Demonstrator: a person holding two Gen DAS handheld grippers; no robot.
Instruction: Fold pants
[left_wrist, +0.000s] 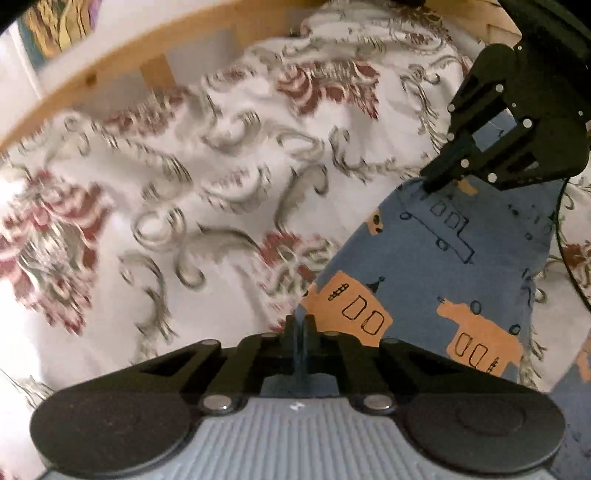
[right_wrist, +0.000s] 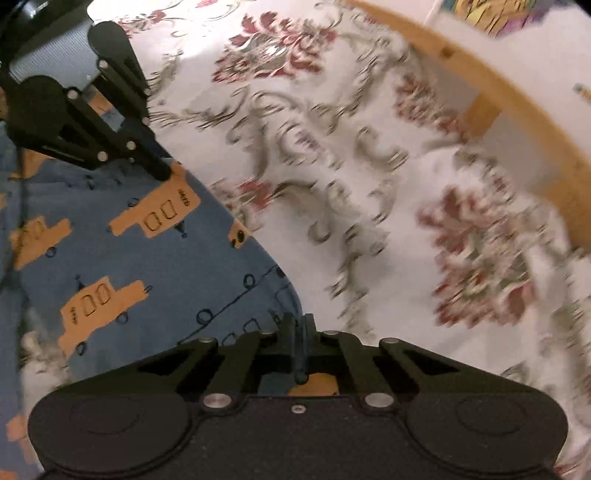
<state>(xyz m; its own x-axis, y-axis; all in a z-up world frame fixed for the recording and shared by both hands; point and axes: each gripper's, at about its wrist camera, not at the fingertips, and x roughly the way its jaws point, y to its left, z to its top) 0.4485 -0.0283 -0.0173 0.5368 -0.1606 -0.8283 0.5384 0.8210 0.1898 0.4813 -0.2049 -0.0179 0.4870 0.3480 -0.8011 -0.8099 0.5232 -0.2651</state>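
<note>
The pants (left_wrist: 443, 266), blue cloth printed with orange trucks, lie on a bed over a white bedspread (left_wrist: 184, 184) with red flowers and grey scrolls. In the left wrist view they fill the area from 3 to 5 o'clock; in the right wrist view they run from 7 to 9 o'clock.

The left gripper (left_wrist: 300, 325) has its fingers drawn close together on an edge of the blue cloth, and a sliver of blue shows between them. The right gripper (right_wrist: 299, 325) is likewise pinched narrow on another edge, with the fabric passing under and between the fingers. Each gripper also shows in the other's view, its tip pressed into the hem, at 2 o'clock from the left wrist and 10 o'clock from the right. A wooden bed frame (left_wrist: 110, 66) curves behind.

The cloth looks thin, soft and light, so it will likely drape and sag between the two holds rather than keep any shape. Corners or the hem look the safest places to grip, keeping the span taut so the fold lands flat.
</note>
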